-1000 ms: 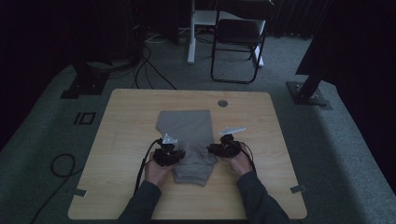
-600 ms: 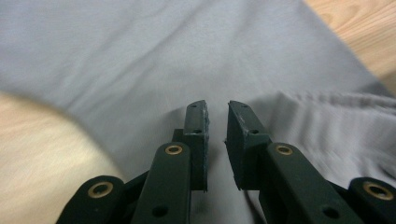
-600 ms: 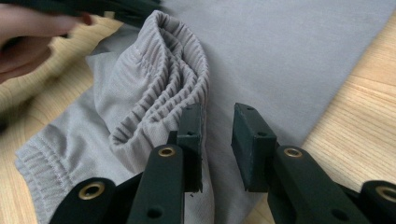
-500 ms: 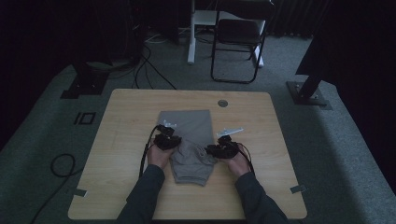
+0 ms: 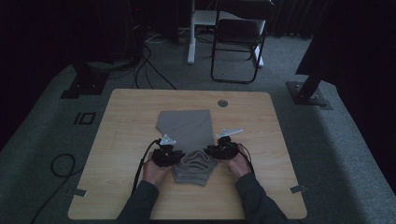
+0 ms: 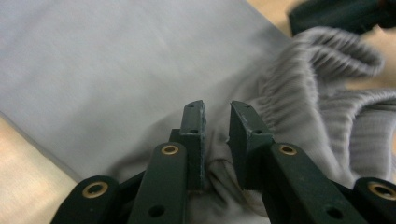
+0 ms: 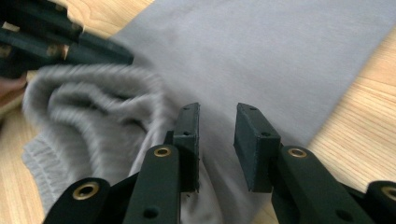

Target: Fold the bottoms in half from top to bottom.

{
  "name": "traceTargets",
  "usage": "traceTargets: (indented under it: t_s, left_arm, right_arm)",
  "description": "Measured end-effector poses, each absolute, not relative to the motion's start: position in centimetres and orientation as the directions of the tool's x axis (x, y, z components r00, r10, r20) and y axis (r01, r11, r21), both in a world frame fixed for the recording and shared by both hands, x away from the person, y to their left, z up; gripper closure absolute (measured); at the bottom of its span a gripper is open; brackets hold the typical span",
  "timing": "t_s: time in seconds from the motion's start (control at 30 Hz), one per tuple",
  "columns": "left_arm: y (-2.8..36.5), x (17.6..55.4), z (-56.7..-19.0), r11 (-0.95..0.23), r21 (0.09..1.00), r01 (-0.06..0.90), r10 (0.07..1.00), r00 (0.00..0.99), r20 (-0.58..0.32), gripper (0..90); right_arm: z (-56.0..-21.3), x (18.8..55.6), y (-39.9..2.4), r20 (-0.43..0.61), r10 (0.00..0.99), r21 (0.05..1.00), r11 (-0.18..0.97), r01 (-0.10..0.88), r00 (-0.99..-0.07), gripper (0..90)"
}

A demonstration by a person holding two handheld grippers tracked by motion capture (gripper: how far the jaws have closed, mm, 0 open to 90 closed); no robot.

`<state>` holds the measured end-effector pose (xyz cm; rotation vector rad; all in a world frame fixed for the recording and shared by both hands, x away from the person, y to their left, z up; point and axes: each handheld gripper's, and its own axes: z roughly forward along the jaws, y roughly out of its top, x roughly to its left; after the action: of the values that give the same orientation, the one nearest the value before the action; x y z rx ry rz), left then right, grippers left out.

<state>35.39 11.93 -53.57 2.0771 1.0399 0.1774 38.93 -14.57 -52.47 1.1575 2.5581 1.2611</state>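
My jaws have just been opening on both sides: the left gripper [image 6: 215, 140] and the right gripper [image 7: 217, 144] each show a gap, with grey cloth lying between the pads but not pinched. Against a second ago, the ribbed waistband end of the grey garment [image 5: 189, 135] now sits bunched in the lower middle of the high view on the worktop [image 5: 130, 107]. I judge this fold laid and let go.

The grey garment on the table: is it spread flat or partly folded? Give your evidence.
Partly folded. The grey garment lies flat at its far end, but its ribbed waistband is bunched in folds over it between the two tongs.
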Motion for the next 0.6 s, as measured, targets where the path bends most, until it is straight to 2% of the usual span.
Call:
traceTargets:
  t_s: [0.17, 0.27, 0.47, 0.6]
  left_arm:
    - [12.0, 34.4, -53.8, -0.373, 0.708, 0.599, 0.719, 0.669, -0.187, 73.0]
    - [12.5, 35.0, -53.6, -0.333, 0.719, 0.61, 0.756, 0.629, -0.183, 69.7]
    - [12.9, 37.4, -54.0, -0.317, 0.716, 0.623, 0.834, 0.542, -0.102, 67.6]
    - [13.0, 39.5, -54.3, -0.273, 0.716, 0.642, 0.872, 0.48, -0.097, 65.4]
  right_arm:
    - [-52.6, 38.7, -14.1, 0.255, 0.641, 0.701, 0.394, 0.595, -0.724, 69.5]
    - [-52.7, 38.5, -13.8, 0.244, 0.635, 0.703, 0.404, 0.585, -0.733, 68.2]
    - [-53.4, 38.4, -13.1, 0.158, 0.668, 0.706, 0.439, 0.556, -0.728, 60.0]
    - [-53.8, 39.6, -12.1, 0.064, 0.706, 0.705, 0.468, 0.532, -0.706, 57.2]
